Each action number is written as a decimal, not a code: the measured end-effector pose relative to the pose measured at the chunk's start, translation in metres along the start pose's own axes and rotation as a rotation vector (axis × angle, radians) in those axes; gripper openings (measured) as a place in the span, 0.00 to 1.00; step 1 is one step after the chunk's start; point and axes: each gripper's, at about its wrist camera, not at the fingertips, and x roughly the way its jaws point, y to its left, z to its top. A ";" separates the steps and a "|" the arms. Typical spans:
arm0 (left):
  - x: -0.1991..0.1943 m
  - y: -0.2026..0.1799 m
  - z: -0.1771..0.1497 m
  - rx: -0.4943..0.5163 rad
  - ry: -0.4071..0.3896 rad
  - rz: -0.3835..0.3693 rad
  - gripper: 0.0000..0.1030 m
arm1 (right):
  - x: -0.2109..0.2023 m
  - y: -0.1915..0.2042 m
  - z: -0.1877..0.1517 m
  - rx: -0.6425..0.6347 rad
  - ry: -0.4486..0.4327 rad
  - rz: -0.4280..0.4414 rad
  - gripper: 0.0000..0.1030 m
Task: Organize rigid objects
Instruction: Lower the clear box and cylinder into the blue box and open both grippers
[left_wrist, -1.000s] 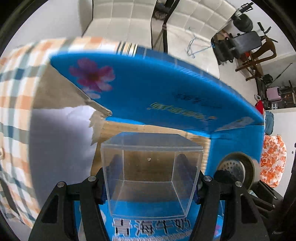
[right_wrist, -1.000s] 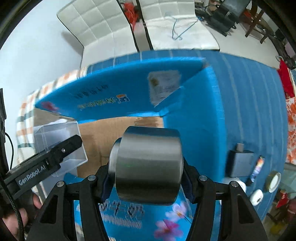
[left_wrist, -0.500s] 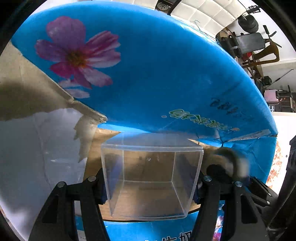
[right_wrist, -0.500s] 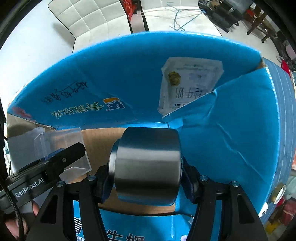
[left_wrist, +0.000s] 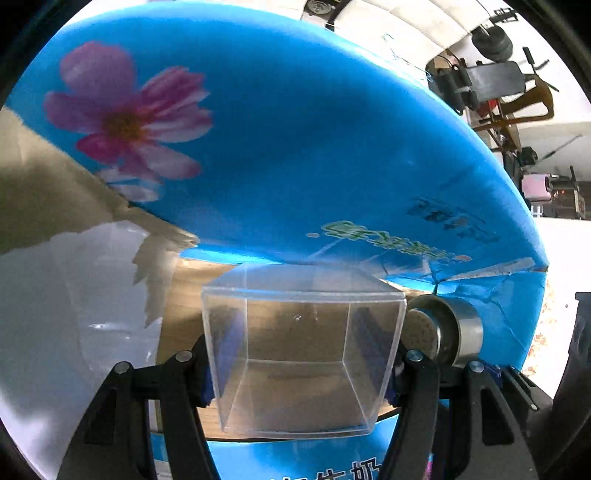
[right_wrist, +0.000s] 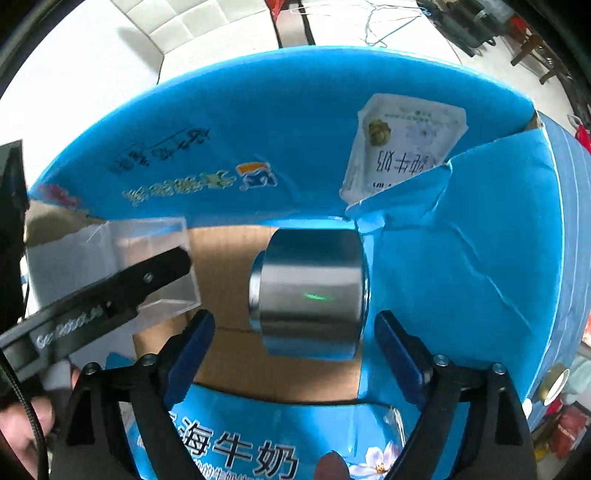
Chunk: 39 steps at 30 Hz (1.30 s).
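Left gripper (left_wrist: 301, 365) clamped on the clear plastic box (left_wrist: 301, 354), pads pressed to both side walls, box upright and open face toward the camera. Hanging over the brown floor of the blue cardboard carton (left_wrist: 295, 129), whose big flap with the pink flower print (left_wrist: 125, 122) fills the frame from nine round to two o'clock. Whether the box touches the carton floor: cannot tell.

Over on the right wrist view: right gripper (right_wrist: 293, 350) with jaws opening, blue pads standing clear of the steel cylinder (right_wrist: 310, 291) on either side, gaps showing at eight and four o'clock of it. Cylinder lying on its side between the fingers, dead centre of frame, down against the carton's cardboard bottom near the right-hand wall. Clear box and the other gripper's black finger at nine o'clock from the cylinder, apart from it. A person's hand (right_wrist: 22, 417) at the lower left edge, around seven o'clock.

From the left view, cylinder just beside the box at three o'clock.
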 end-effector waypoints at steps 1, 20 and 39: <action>0.000 -0.005 -0.001 0.009 0.003 0.002 0.60 | 0.000 0.001 -0.001 -0.007 0.003 -0.005 0.90; 0.002 -0.035 0.015 0.078 0.056 0.055 0.69 | -0.006 -0.005 -0.008 0.003 0.021 -0.007 0.90; -0.078 -0.031 -0.065 0.195 -0.208 0.224 0.99 | -0.083 -0.007 -0.067 -0.013 -0.114 -0.081 0.90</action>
